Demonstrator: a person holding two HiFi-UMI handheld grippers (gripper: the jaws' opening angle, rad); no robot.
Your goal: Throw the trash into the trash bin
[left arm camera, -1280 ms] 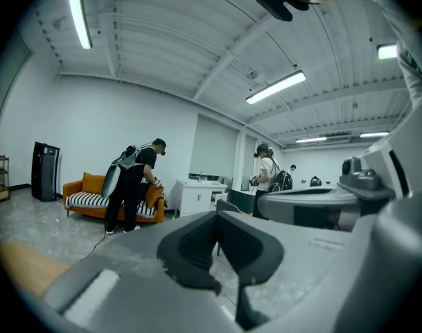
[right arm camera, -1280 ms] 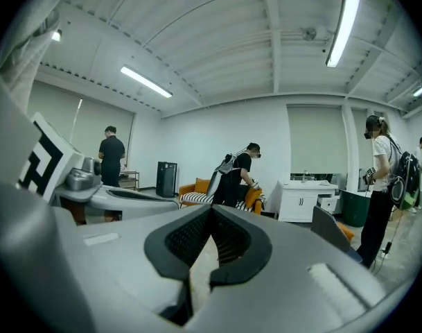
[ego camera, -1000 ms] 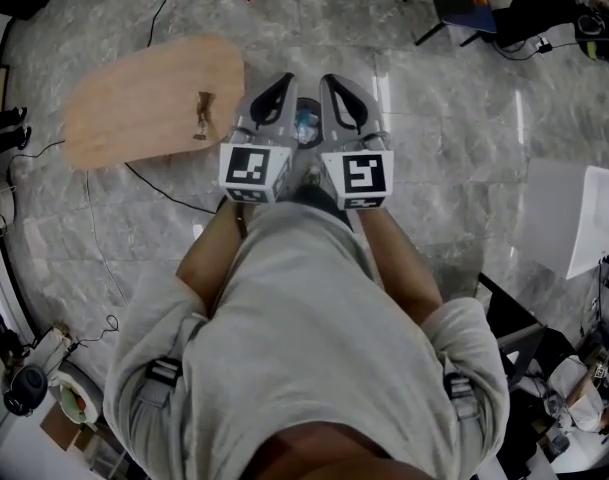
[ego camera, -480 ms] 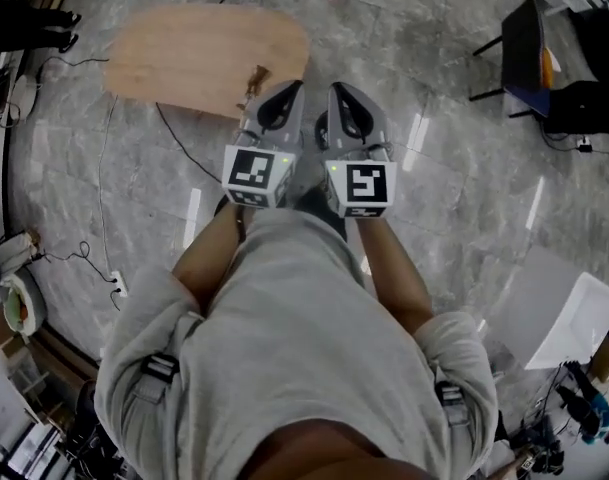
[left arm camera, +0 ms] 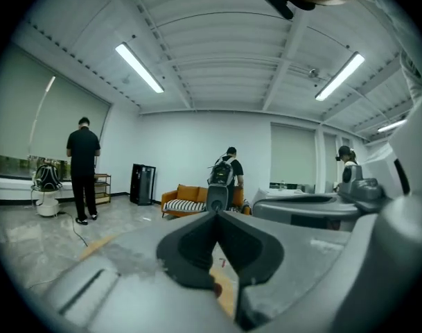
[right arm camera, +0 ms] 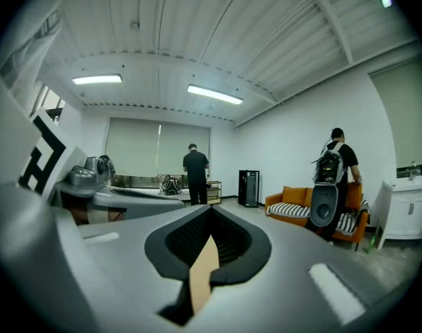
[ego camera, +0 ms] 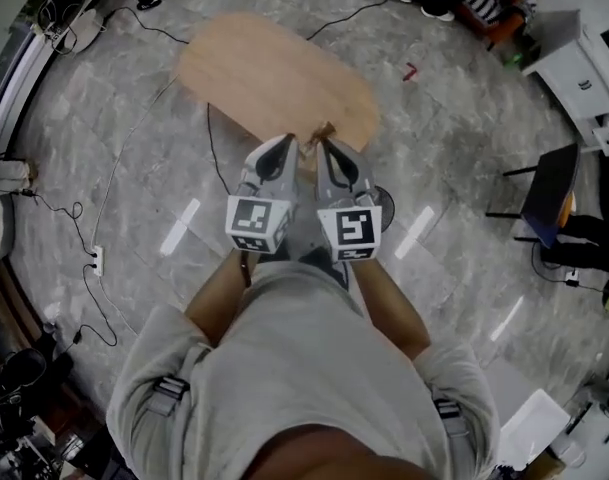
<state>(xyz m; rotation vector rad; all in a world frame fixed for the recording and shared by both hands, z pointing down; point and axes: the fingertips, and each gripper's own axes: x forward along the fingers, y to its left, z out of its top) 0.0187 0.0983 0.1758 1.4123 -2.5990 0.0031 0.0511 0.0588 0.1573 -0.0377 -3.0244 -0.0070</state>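
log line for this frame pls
left gripper: shut | right gripper: shut | small brown trash: on wooden table, by gripper tips | step: pickup not yet done

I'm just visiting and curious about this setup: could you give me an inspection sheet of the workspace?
Surface: oval wooden table on a marble floor.
Job's things: small brown thing at the table's near edge, perhaps trash; dark round thing on the floor by the right claw, perhaps the bin.
Clutter: gear along the room's left edge.
Grippers: left claw and right claw both shut, nothing held, side by side, pointing towards the table.
Cables: a cable runs under the table, others cross the floor; power strip.
Surroundings: chair at right; standing person and orange sofa farther off.
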